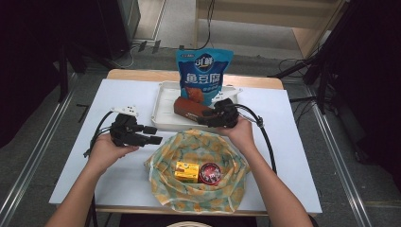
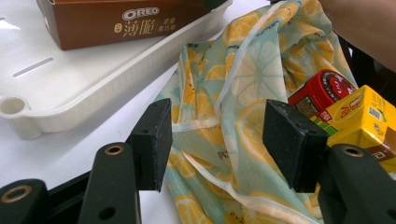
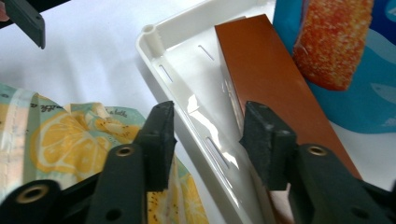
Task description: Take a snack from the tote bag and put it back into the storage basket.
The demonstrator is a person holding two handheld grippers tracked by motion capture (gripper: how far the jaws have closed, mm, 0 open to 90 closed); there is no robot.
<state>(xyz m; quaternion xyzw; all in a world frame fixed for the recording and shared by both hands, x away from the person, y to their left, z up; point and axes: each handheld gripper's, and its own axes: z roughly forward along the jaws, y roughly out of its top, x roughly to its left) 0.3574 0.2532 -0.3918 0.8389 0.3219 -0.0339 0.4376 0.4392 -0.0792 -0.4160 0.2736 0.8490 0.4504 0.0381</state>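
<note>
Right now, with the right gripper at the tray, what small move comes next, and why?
Probably ease the right gripper sideways onto the brown Oreo box. Its jaws stand apart over the white tray's floor, and the box lies beside one jaw, not between them, so closing here would likely catch nothing.

- bag [image 1: 198,172]: pale green fabric, yellow-orange lemon-slice print, whitish seams
- box [image 1: 189,108] in tray: brown, white "OREO" lettering on its side
- tray [image 1: 163,113]: plain white
- pouch [image 1: 204,75] at 12 o'clock of the tray: blue, white characters, orange-brown food picture
- carton [image 1: 186,171] inside bag: yellow, brown band low down
- can [image 1: 210,173] at 3 o'clock of the carton: red lid, dark rim
- left gripper [image 1: 152,135] and right gripper [image 1: 202,118]: black, black pads
- table [image 1: 113,99]: white top, light wood edge at 12 o'clock
- floor: grey
</note>
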